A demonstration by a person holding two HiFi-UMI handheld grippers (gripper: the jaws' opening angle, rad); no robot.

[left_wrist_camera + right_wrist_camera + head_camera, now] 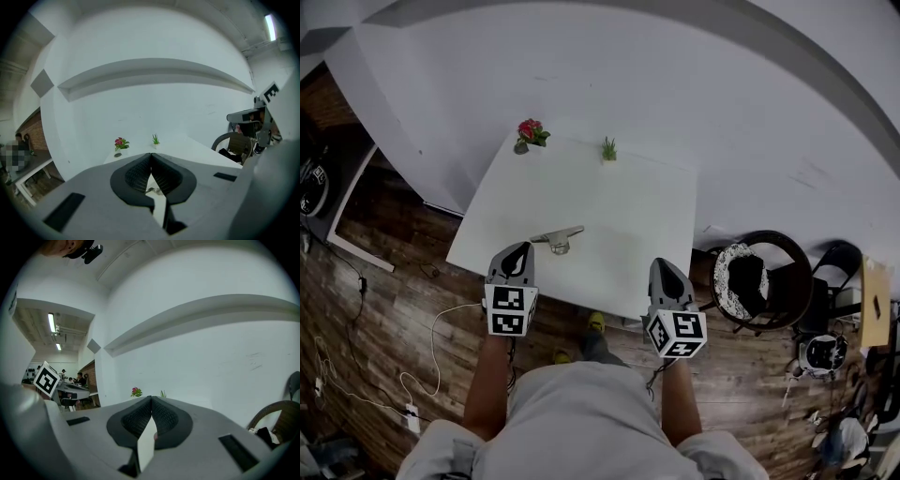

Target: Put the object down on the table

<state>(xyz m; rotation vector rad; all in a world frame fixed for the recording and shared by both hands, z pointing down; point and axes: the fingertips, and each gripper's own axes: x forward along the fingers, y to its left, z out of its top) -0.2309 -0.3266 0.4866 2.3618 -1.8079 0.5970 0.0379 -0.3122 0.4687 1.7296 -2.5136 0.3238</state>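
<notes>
Two tools hang over the near edge of the white counter point(609, 216), one in each hand. The left tool point(517, 251) has its jaws pressed together with nothing between them. The right tool point(667, 267) is likewise closed and empty. The silvery metal object point(558, 239) lies on the counter just beside the left tool's tip, apart from it. At the far edge stand a red-flowered plant point(529, 133) and a small green plant point(608, 148).
</notes>
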